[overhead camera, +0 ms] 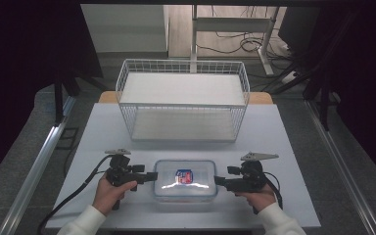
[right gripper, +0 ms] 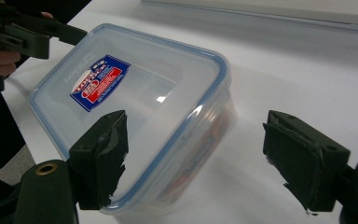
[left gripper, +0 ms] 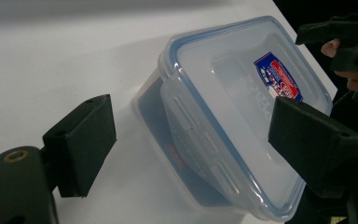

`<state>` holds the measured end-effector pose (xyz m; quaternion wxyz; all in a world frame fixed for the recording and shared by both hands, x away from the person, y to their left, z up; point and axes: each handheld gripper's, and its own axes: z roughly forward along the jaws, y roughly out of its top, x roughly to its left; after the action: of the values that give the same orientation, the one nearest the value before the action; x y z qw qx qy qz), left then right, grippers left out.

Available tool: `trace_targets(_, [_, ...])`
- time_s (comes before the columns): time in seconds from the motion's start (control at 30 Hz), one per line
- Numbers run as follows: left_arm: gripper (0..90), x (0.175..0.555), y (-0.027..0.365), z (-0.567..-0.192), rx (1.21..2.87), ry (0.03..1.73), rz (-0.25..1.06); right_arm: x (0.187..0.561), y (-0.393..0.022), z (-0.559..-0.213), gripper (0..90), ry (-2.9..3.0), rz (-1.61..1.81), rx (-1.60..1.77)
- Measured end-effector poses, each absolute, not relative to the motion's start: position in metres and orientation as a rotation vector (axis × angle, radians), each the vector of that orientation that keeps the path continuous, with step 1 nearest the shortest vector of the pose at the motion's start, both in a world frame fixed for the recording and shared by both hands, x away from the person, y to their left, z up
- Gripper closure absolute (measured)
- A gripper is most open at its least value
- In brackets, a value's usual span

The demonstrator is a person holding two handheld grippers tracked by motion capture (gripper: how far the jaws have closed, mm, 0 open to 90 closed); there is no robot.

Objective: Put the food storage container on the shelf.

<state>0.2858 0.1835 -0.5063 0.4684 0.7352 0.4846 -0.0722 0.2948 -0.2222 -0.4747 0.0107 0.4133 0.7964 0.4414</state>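
Observation:
A clear plastic food container (overhead camera: 185, 180) with a blue-edged snap lid and a red and blue sticker lies flat near the table's front edge. My left gripper (overhead camera: 152, 177) points at its left end, and my right gripper (overhead camera: 217, 181) points at its right end. In the left gripper view the jaws (left gripper: 196, 126) stand wide, with the container's (left gripper: 233, 93) latched end between them and no pad touching it. The right gripper view has its gripper (right gripper: 196, 144) just as wide, one corner of the container (right gripper: 140, 93) lying between its jaws. Each hand holds its gripper about level.
A white wire basket (overhead camera: 183, 100) stands at the back middle of the white table (overhead camera: 274, 147). Cables trail from both grippers toward the front edge. Dark floor and metal rails flank the table on both sides.

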Motion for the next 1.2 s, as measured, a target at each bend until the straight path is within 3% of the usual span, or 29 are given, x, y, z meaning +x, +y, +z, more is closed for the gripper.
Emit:
trace_targets(0.5, [17.6, 0.294, 0.17, -0.521, 1.818, 1.18, -0.336, 0.306, -0.205, -0.49, 16.7, 2.591, 1.409, 1.392])
trace_targets(0.73, [23.5, 0.294, 0.168, -0.523, 1.798, 1.163, -0.41, 0.312, -0.195, -0.502, 14.0, 2.656, 1.426, 1.487])
trace_targets(0.87, [25.0, 0.294, 0.168, -0.523, 1.795, 1.171, -0.416, 0.313, -0.195, -0.503, 16.8, 2.66, 1.437, 1.533])
trace_targets(1.1, [33.6, 0.291, 0.17, -0.518, 1.781, 1.193, -0.396, 0.313, -0.208, -0.5, 33.7, 2.645, 1.48, 1.621])
trace_targets(1.2, [34.7, 0.291, 0.171, -0.518, 1.778, 1.196, -0.398, 0.313, -0.208, -0.5, 34.8, 2.64, 1.482, 1.632])
